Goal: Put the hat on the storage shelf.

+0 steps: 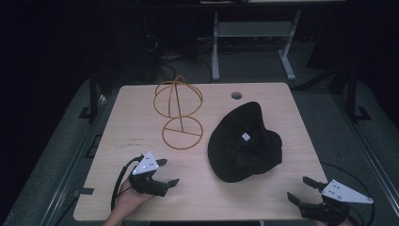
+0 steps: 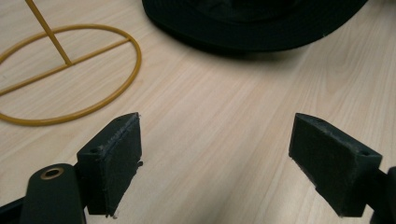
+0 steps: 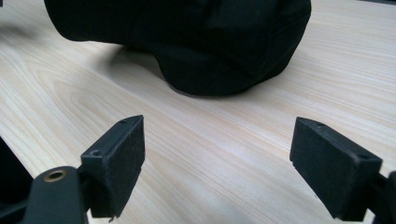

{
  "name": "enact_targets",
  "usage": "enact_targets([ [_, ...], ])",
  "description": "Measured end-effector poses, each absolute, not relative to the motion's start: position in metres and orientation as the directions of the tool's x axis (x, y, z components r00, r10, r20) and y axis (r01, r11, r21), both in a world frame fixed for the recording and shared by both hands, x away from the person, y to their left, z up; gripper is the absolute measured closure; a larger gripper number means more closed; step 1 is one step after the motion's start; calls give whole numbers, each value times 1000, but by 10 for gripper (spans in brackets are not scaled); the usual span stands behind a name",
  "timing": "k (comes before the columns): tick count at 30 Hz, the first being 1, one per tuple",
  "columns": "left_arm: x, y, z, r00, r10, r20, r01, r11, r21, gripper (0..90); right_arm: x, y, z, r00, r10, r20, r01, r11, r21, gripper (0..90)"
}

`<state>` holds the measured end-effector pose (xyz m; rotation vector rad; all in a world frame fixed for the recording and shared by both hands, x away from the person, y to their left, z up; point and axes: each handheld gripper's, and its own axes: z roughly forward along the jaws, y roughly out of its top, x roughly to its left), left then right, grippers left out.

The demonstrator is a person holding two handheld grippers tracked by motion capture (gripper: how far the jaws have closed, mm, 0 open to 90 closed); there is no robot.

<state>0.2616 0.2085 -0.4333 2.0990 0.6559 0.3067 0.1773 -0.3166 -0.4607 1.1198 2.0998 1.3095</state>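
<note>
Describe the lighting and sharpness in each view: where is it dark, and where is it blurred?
High view: dim, the room behind the table nearly black, the black hat losing detail. Left gripper view: even light, the wire hat stand sharp, soft shadow under the hat. Right gripper view: hat dark and featureless, near jaws slightly soft.

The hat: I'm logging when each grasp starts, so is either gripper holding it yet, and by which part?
Nothing is held. The left gripper and the right gripper both stand open over the table, apart from the hat.
</note>
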Motion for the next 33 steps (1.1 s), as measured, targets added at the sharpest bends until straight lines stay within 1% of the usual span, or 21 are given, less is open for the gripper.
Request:
enact_targets([
  [5, 260, 203, -433, 834, 551, -28, 336, -467, 818, 165, 180, -314, -462, -589, 805, 67, 418, 232, 878, 161],
  [9, 259, 192, -433, 850, 526, -21, 320, -486, 813, 165, 181, -311, -461, -592, 803, 63, 418, 239, 877, 156],
  [11, 260, 179, -430, 866, 500, -21, 306, -495, 813, 165, 180, -311, -460, -594, 802, 56, 411, 243, 879, 156],
  [13, 259, 174, -428, 872, 489, -17, 297, -501, 813, 165, 180, -311, -459, -594, 802, 59, 411, 240, 880, 155],
  [16, 258, 153, -425, 894, 449, 0, 261, -519, 814, 165, 181, -314, -458, -590, 805, 60, 406, 231, 884, 150],
  [17, 258, 153, -425, 894, 449, 0, 261, -519, 814, 165, 181, -314, -458, -590, 805, 60, 406, 231, 884, 150],
  [18, 258, 142, -424, 904, 427, 12, 241, -534, 810, 165, 181, -315, -459, -588, 806, 62, 408, 230, 883, 150],
  [19, 258, 142, -424, 904, 427, 12, 241, -534, 810, 165, 181, -315, -459, -588, 806, 62, 408, 230, 883, 150],
  [20, 258, 132, -423, 915, 404, 8, 230, -537, 811, 165, 181, -316, -458, -588, 807, 62, 409, 230, 883, 150],
  [24, 258, 116, -425, 928, 372, 11, 211, -552, 807, 166, 181, -317, -458, -586, 808, 56, 404, 231, 885, 150],
  [33, 259, 102, -427, 939, 343, 9, 199, -568, 799, 167, 181, -318, -457, -583, 810, 57, 403, 228, 886, 150],
])
